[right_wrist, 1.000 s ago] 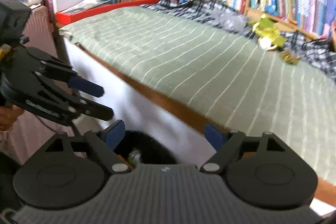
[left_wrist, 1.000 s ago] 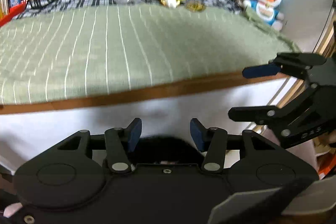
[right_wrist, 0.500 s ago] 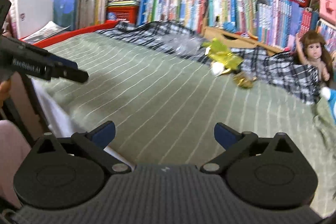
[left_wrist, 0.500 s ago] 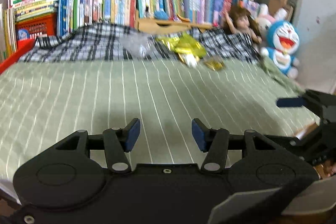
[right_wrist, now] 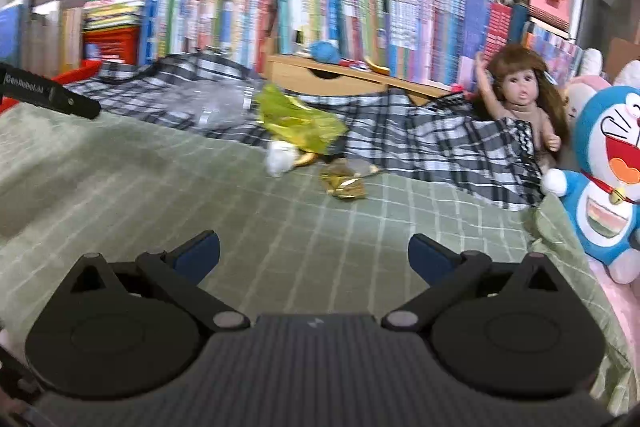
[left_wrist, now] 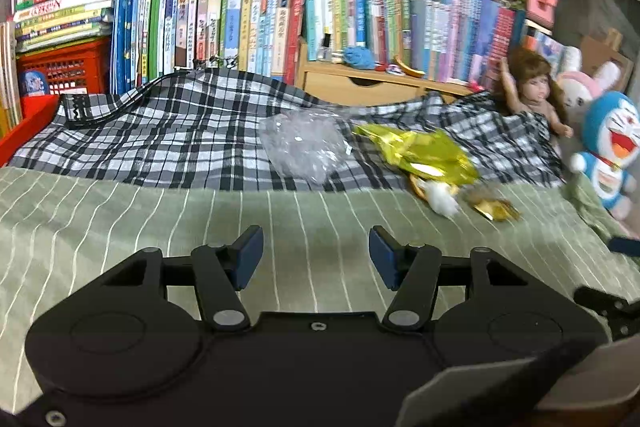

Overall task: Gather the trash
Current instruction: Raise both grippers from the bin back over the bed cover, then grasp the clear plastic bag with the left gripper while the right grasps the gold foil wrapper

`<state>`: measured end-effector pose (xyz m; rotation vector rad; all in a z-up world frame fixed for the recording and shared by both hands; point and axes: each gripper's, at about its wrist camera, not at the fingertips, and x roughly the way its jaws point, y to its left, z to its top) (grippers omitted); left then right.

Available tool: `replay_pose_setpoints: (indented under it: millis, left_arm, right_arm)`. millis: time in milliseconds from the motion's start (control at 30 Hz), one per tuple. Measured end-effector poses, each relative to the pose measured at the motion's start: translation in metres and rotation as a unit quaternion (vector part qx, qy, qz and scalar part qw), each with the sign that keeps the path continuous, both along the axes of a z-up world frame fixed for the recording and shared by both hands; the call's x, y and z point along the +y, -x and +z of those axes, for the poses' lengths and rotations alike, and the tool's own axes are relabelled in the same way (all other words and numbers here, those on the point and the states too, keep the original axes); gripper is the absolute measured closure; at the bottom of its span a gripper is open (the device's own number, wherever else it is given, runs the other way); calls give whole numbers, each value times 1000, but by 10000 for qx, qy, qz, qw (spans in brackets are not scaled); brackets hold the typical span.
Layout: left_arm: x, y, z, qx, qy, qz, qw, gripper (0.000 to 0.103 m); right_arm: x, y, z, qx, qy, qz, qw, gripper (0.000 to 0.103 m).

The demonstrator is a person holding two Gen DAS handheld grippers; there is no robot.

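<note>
Bed with green striped cover (left_wrist: 120,211) under a bookshelf. We note the crumpled clear plastic bag (left_wrist: 304,147), yellow foil wrapper (left_wrist: 424,155) and small gold wrapper (right_wrist: 344,183) uncollected at the far side. Left hand-held gripper (left_wrist: 316,253) and right hand-held gripper (right_wrist: 314,255) are spread, empty. Versus a second ago, both have risen from the bed edge toward the trash.

Green striped bed cover (left_wrist: 120,211), checked blanket (left_wrist: 168,135), doll (right_wrist: 520,99), blue plush (right_wrist: 608,187), possibly 1 pink rabbit plush (left_wrist: 576,87), packed bookshelf (left_wrist: 248,27).
</note>
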<state>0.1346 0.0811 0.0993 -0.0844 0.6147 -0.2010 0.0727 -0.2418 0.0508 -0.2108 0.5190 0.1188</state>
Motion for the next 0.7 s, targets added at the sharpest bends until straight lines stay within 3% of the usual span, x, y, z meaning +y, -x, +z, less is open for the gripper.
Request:
replay_pose_setpoints:
  millis: [100, 200, 333, 400, 567, 700]
  left_arm:
    - [3, -38, -14, 209, 67, 167, 9996, 47]
    - [3, -65, -26, 172, -54, 327, 9993, 47]
    - [14, -98, -43, 480, 533, 427, 9965, 47]
    - [14, -111, -48, 509, 539, 495, 9960, 47]
    - [0, -136, -36, 143, 364, 389, 9985, 47]
    - [-8, -161, -30, 238, 409, 418, 9980, 48]
  right_arm:
    - [-5, -22, -4, 26, 35, -134, 9999, 0]
    - [-7, -45, -9, 75, 7, -202, 9998, 0]
    - [-9, -74, -18, 168, -42, -251, 9995, 0]
    - [-9, -87, -22, 164, -4, -285, 9995, 0]
    - [-11, -113, -32, 172, 23, -372, 9992, 0]
    - [-11, -127, -36, 200, 5, -352, 9992, 0]
